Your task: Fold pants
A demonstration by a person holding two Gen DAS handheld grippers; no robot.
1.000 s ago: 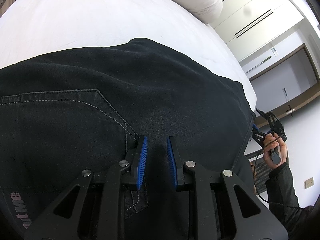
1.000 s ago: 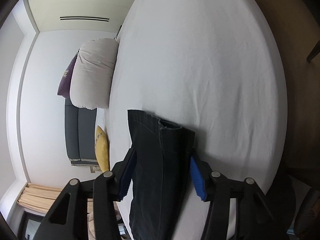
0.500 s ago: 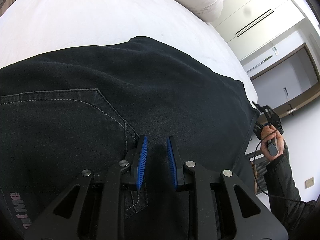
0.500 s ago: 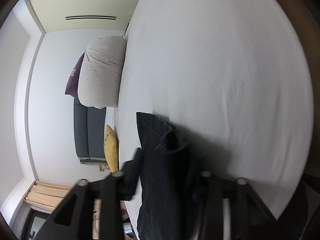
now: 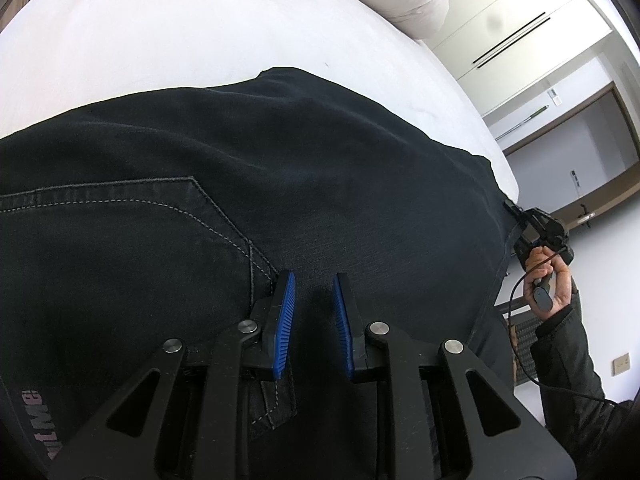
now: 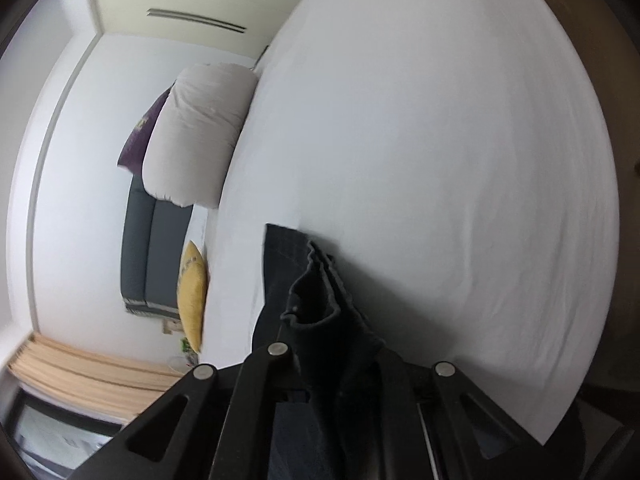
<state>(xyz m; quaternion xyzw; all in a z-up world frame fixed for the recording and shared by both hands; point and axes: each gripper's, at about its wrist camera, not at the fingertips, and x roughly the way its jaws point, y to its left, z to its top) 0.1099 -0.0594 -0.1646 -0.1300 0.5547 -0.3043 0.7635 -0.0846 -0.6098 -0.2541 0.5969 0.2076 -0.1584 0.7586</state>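
Your left gripper [image 5: 314, 312] hovers parted over the black pants [image 5: 280, 184] spread on the white bed [image 5: 160, 32], your right gripper [image 6: 336, 360] pinches the bunched hems, heavy floppy denim, so grab thick seams.

Black denim pants [image 5: 304, 168] are lying spread across the white bed [image 5: 160, 40], back pocket with pale stitching facing up, while the bunched hem end [image 6: 316, 304] is rising off the sheet at the edge.
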